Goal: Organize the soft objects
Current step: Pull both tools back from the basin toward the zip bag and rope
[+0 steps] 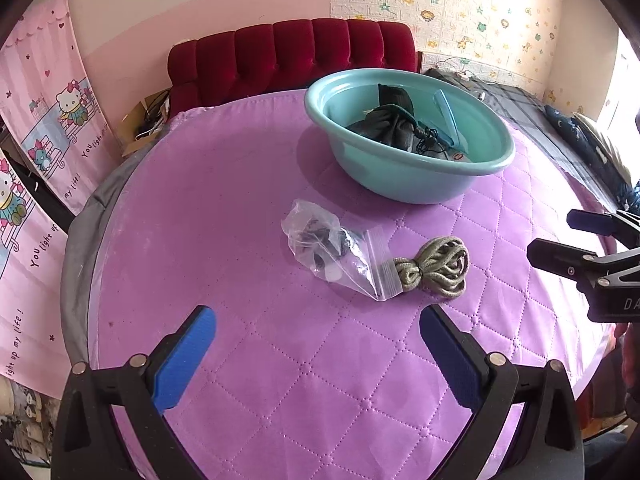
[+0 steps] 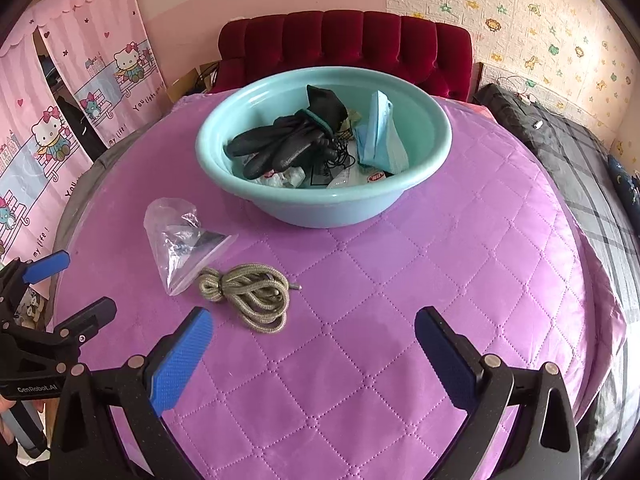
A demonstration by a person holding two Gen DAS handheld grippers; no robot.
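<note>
On the purple quilted surface (image 2: 400, 300) two loose things are left outside the teal basin (image 2: 420, 168): a coiled olive cord (image 2: 248, 292) and a clear zip bag (image 2: 180, 240) with small dark bits inside, its sealed edge touching the cord's left end. The basin, farther back, already holds black gloves (image 2: 280, 140), a blue mask (image 2: 380, 136) and other soft clutter. The cord looks light and limp; pinched at one strand it would likely unravel and trail, so the bundled middle, where the loops cross, seems the best place to close on. The bag is thin, slippery film that will crumple, so the gathered part or the stiffer zip strip should hold better. The right gripper (image 2: 314, 332) has its jaws spread wide and empty, the cord just ahead and a little left of its left pad. The left gripper (image 1: 318, 330) is likewise released and empty, with bag and cord lying near, ahead of its jaws, toward the right.
</note>
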